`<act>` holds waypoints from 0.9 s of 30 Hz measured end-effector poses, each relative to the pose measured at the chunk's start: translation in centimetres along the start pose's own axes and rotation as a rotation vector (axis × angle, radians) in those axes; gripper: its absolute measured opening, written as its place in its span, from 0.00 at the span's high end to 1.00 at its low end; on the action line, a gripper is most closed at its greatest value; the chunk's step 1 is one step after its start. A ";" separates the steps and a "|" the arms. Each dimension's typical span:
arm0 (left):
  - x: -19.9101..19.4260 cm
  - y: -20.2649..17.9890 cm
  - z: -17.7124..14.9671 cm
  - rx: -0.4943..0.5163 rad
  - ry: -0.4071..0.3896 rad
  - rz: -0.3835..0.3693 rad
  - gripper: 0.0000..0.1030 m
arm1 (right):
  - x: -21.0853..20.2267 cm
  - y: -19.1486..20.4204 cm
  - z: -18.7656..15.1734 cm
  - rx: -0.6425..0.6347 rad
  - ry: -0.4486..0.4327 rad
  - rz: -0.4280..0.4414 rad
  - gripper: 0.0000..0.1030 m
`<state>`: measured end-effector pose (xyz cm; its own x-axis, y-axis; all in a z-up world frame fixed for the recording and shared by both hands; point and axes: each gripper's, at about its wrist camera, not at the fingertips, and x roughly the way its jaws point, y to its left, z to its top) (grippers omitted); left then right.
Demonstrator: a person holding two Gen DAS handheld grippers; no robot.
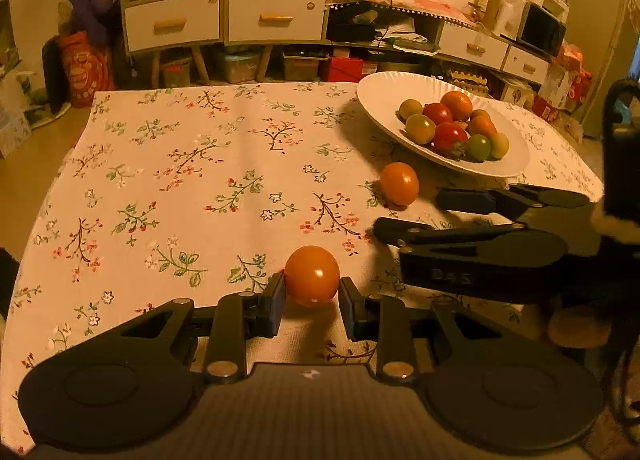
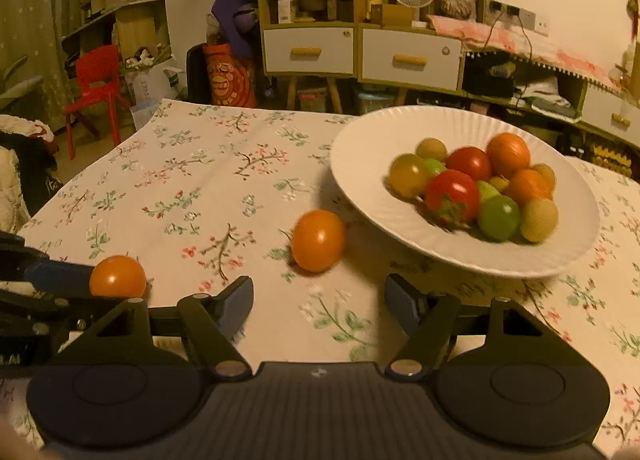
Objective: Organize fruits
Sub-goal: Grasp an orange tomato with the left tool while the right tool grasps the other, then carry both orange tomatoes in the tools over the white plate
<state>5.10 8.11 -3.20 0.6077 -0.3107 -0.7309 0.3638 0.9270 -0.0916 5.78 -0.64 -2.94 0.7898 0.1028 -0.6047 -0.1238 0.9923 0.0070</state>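
Clamped between the blue pads of the left claw [image 1: 311,292] sits a round, glossy orange tomato [image 1: 312,276], held at the near edge of the table; both pads press its sides. In the right wrist view that same held fruit shows at the near left, against the left claw's blue finger. Right claw [image 2: 319,306] stands with its jaws apart and nothing between them; no pad touches any fruit.

Largest in the scene is the table under a cream cloth printed with small floral sprigs [image 1: 192,188], which fills the middle of both views. On its far right part rests a wide white plate with a fluted rim [image 2: 360,148]. Heaped on the right half of this plate is a pile of small tomatoes [image 2: 476,188] in red, orange, green and yellowish tones, touching one another. Two red ones lie near the middle of the heap, an orange one at its far side, a green one at its near side.

Just beside the plate's near left rim, on the bare cloth, lies a second loose orange tomato [image 2: 318,240]. It lies ahead of the right claw's open fingertips and apart from them, and well apart from the fruit in the left claw.
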 end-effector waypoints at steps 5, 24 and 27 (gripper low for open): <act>-0.1 0.2 0.1 -0.016 -0.003 -0.012 0.77 | 0.6 0.4 0.5 -0.010 -0.018 -0.009 0.41; 0.0 0.2 0.2 -0.024 -0.003 -0.019 0.77 | 0.8 1.2 1.1 -0.038 -0.020 -0.011 0.73; 0.0 0.1 0.1 -0.021 -0.002 -0.018 0.77 | 0.6 1.0 1.2 -0.037 -0.015 -0.006 0.73</act>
<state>5.26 8.21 -3.13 0.6022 -0.3279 -0.7279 0.3597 0.9254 -0.1193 6.83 0.52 -2.37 0.7995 0.0983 -0.5926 -0.1413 0.9896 -0.0265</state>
